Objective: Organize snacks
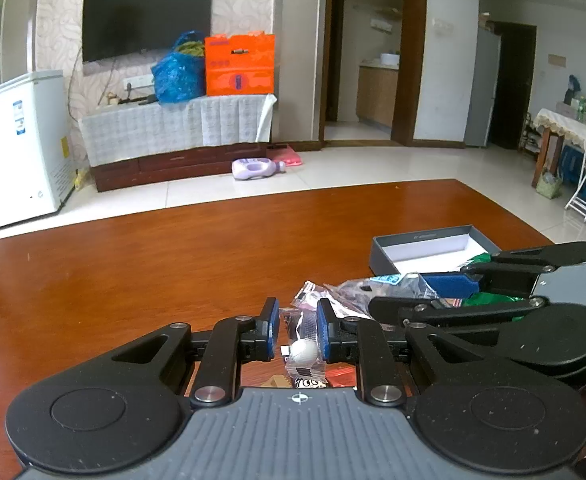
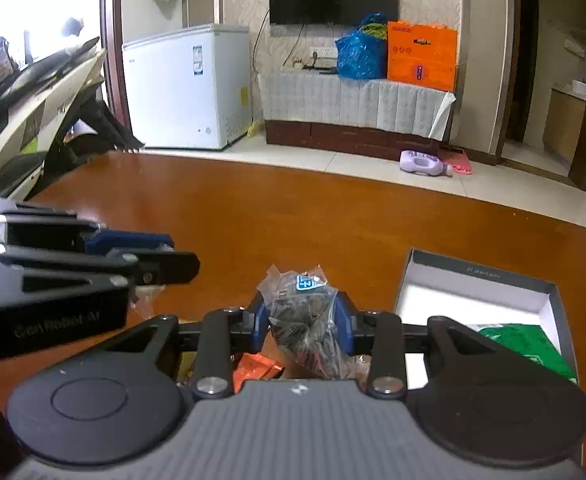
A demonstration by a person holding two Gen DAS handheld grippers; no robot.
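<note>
My left gripper (image 1: 297, 320) is shut on a clear packet holding a white ball-shaped sweet (image 1: 303, 350), low over the wooden table (image 1: 153, 272). To its right, my right gripper (image 2: 303, 312) is shut on a clear bag of dark snacks with a blue label (image 2: 309, 320), raised off the table. That bag (image 1: 357, 292) shows beside the right gripper (image 1: 401, 290) in the left wrist view. An open grey box with a white inside (image 2: 473, 276) lies to the right and holds a green packet (image 2: 525, 344). The left gripper (image 2: 181, 254) shows at the left.
An orange-red packet (image 2: 255, 368) lies on the table under the right gripper. More clear wrappers (image 1: 309, 292) lie ahead of the left gripper. Beyond the table's far edge are tiled floor, a white chest freezer (image 2: 189, 88) and a draped TV stand (image 2: 353, 100).
</note>
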